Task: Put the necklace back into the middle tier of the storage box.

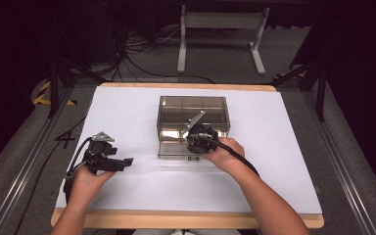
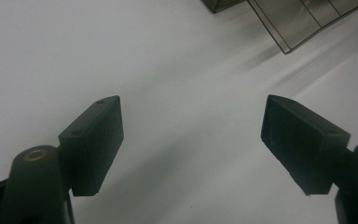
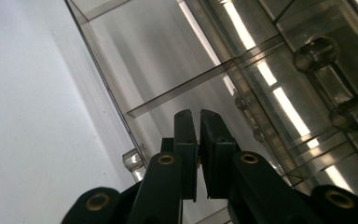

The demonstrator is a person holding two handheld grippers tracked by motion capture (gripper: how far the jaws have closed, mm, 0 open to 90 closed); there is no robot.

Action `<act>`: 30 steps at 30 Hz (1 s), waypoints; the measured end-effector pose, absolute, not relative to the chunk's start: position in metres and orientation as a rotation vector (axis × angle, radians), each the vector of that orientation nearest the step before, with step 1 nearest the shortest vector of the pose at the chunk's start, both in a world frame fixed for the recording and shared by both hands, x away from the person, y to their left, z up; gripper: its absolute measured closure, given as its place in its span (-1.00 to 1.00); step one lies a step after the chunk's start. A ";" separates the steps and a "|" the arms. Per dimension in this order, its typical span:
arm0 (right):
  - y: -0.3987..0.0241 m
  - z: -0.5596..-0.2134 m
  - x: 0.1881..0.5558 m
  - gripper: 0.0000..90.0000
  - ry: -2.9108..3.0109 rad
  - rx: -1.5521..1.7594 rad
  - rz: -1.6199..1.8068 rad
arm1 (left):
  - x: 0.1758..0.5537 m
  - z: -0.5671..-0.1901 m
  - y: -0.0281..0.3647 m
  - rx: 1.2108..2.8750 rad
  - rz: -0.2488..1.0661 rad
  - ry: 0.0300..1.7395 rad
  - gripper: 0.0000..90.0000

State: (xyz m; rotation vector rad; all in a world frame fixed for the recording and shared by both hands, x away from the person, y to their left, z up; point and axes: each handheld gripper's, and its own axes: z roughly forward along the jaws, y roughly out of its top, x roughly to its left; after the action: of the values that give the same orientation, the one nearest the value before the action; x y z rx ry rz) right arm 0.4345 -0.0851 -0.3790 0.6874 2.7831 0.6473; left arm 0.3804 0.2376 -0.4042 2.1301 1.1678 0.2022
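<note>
A smoky clear plastic drawer box [image 1: 193,110] stands in the middle of the white table. Its lowest drawer [image 1: 174,149] is pulled out toward me. My right gripper [image 1: 199,140] is at the front of the box above that drawer. In the right gripper view my right gripper [image 3: 199,113] is shut, with only a thin slit between the pads, pointing into the drawer [image 3: 168,56] near a clear divider [image 3: 182,88]. Whether a thin wall sits in the slit I cannot tell. My left gripper [image 1: 126,161] hovers open over bare table at the left, holding nothing [image 2: 191,100].
A clear round knob [image 3: 132,160] sits just left of the right jaws. Further clear knobs [image 3: 314,51] show on the box front. A corner of the box [image 2: 303,21] lies beyond the left gripper. White table surface [image 1: 127,112] spreads around the box.
</note>
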 end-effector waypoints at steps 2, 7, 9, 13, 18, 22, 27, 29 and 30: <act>-0.085 -0.380 0.435 0.90 2.786 0.681 0.648 | 0.380 -0.404 0.237 2.129 0.200 1.169 -0.52; -0.085 -0.381 0.435 0.88 2.789 0.680 0.651 | 0.380 -0.404 0.237 2.129 0.199 1.169 -0.52; -0.086 -0.381 0.435 0.85 2.791 0.679 0.655 | 0.380 -0.404 0.237 2.131 0.199 1.168 -0.52; -0.087 -0.379 0.435 0.75 2.787 0.684 0.673 | 0.380 -0.404 0.237 2.135 0.197 1.166 -0.52; -0.090 -0.374 0.433 0.74 2.771 0.691 0.695 | 0.381 -0.404 0.237 2.138 0.196 1.167 -0.52; -0.094 -0.368 0.428 0.92 2.762 0.686 0.720 | 0.381 -0.405 0.237 2.135 0.199 1.170 -0.52; -0.100 -0.362 0.423 1.00 2.760 0.677 0.725 | 0.381 -0.405 0.237 2.138 0.199 1.171 -0.52; -0.103 -0.360 0.420 1.00 2.760 0.674 0.729 | 0.381 -0.405 0.236 2.137 0.204 1.170 -0.52; -0.105 -0.359 0.418 1.00 2.758 0.678 0.741 | 0.381 -0.405 0.236 2.137 0.204 1.170 -0.52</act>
State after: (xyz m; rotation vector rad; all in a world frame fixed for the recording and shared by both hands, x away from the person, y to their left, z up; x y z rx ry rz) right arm 0.4181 -0.1050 -0.3588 0.6777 2.7580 0.7412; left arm 0.3809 0.2360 -0.4048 2.1366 1.1699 0.2039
